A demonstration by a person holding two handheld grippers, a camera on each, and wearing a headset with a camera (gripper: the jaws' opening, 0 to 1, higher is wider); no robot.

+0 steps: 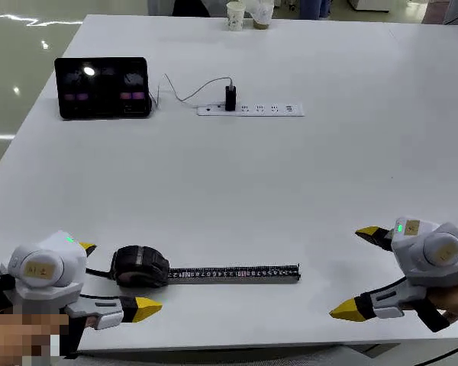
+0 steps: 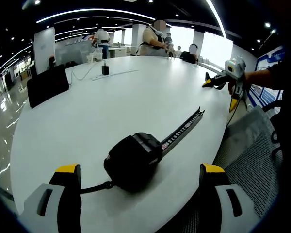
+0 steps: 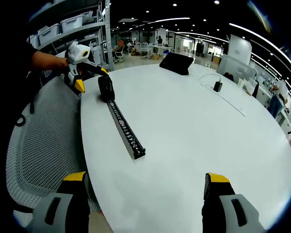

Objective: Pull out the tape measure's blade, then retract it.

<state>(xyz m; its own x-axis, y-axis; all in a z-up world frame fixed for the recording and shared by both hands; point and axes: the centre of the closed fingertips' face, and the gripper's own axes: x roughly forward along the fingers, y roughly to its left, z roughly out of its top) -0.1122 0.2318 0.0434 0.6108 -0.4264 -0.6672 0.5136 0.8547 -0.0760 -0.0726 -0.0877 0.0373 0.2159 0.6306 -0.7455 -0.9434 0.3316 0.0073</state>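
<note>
At the lower left of the head view the left gripper (image 1: 118, 277) is held low at the near edge of the table (image 1: 290, 183). Its yellow-tipped fingers (image 2: 67, 191) are spread wide and grip nothing. The black tape (image 1: 140, 266) lies on the table between them, apart from both, with a thin black loop trailing from its case toward the left-hand finger in the left gripper view. The blade (image 1: 233, 273) is pulled out and lies flat on the table, running right from the case to about mid-frame. At the lower right the right gripper (image 1: 355, 271) is held at the table edge, well apart from the blade's end, its fingers wide open and empty. Farther back, at the upper left, stands a dark tablet (image 1: 103, 86). To its right lies a white power strip (image 1: 250, 110) with a black plug (image 1: 230, 97) and a thin cable. Paper cups (image 1: 235, 15) stand at the far edge.
</note>
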